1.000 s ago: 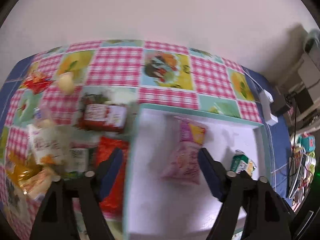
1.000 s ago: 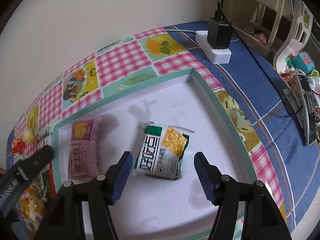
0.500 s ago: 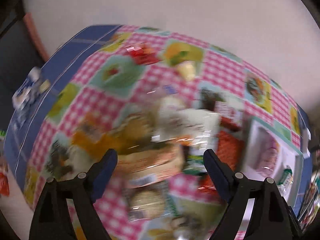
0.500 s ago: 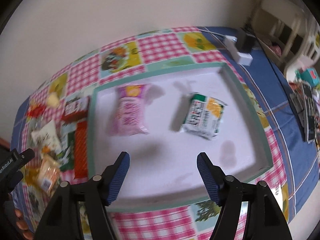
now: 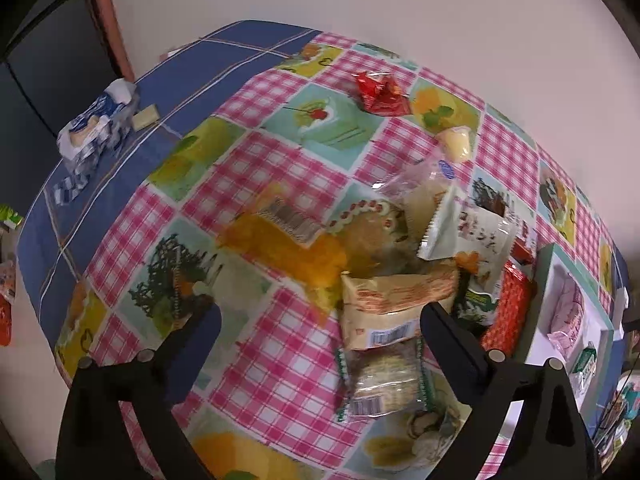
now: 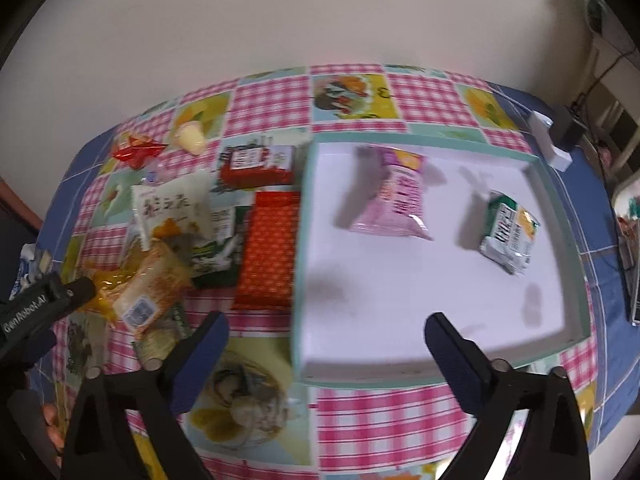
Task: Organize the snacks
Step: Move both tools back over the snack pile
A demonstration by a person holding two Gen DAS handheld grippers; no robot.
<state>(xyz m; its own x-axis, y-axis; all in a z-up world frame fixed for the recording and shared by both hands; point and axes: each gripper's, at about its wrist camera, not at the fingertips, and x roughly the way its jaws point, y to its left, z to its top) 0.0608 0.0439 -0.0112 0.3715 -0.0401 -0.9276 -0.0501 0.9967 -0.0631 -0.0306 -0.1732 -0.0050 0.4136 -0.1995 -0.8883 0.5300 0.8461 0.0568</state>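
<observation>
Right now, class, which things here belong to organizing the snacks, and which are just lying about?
Belongs to the job:
white tray
pink packet
green packet
snack pile

Just lying about:
tissue pack
white charger

Soft, even indoor light, faint shadows, strong fisheye bending, slight motion blur.

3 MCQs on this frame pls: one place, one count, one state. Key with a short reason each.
1. The long red packet lies:
A. in the tray
B. just outside the tray's left wall
C. on the blue cloth

2. Packets in the tray:
A. one
B. two
C. four

3. The right gripper holds:
A. nothing
B. a pink packet
C. a green packet

Key: B, it lies along the tray's outer edge; B, only the pink packet and the green packet are inside; A, its opening jaws have nothing between them.
</observation>
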